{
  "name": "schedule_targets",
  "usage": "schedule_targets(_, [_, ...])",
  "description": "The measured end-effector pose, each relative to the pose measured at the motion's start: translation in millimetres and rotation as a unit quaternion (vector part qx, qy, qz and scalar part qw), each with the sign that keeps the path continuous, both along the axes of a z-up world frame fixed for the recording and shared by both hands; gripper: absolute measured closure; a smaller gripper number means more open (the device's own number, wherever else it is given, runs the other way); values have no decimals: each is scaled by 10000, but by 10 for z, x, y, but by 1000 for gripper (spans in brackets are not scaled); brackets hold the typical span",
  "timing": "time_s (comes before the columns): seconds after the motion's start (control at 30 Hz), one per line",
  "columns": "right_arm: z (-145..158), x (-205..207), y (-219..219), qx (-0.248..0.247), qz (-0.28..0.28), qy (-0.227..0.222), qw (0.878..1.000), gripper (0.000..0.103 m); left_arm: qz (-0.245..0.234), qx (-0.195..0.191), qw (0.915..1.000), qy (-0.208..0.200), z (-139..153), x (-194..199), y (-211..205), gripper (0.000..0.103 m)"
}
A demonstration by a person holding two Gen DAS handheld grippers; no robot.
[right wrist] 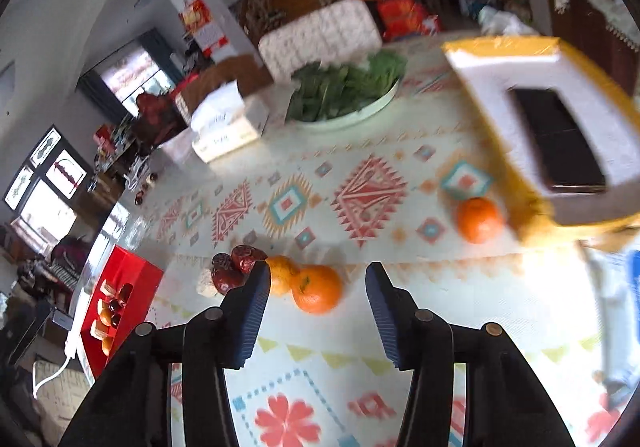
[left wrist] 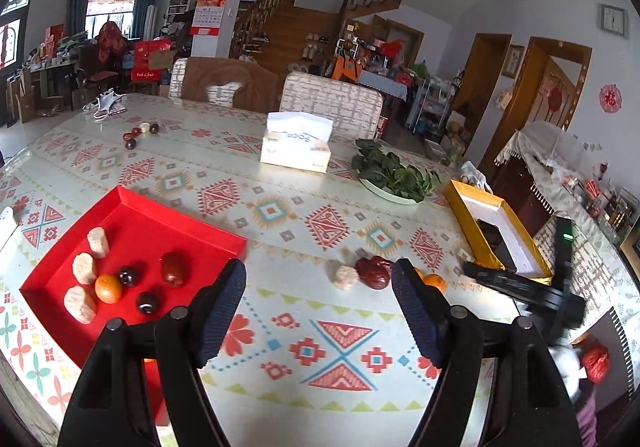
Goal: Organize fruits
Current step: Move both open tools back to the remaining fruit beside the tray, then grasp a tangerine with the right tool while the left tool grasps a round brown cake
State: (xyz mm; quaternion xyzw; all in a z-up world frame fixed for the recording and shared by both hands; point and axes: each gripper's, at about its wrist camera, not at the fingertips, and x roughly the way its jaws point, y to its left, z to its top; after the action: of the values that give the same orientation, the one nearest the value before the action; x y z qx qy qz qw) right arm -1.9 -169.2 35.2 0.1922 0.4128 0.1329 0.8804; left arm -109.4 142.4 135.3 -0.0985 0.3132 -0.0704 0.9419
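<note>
Both hand-held grippers, left [left wrist: 319, 295] and right [right wrist: 318, 297], are held wide apart, empty, above the counter [left wrist: 280, 327]; oranges [right wrist: 316, 289] lie near the right one.

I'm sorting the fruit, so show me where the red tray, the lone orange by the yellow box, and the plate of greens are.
red tray [left wrist: 132, 219], left wrist view, bare floor of tray.
lone orange [right wrist: 478, 219], right wrist view, middle of its skin.
plate of greens [right wrist: 352, 117], right wrist view, front rim.

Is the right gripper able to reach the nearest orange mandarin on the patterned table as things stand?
Probably yes: the right gripper is open, the nearest orange mandarin lies just ahead between its fingers, though another mandarin touches it.
</note>
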Motion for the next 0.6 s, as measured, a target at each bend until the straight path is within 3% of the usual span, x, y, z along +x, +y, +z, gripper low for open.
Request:
schedule_targets(0.33, [-371,216,248,-245,489,190,9983,57,254,151,9992,286,-103,230,-175,28])
schedule_targets(0.4, [-374,193,248,-246,528,167,9982,62,276,92,9989,357,-174,295,-168,28])
schedule_targets(0.53, [-338,118,335,-433,713,143,9964,63,224,164,9982,536,-359,407,-208,28])
schedule_targets(0.6, [-342,130,392,-260,941,215,9950,63,161,123,9978,631,-458,481,-202,28])
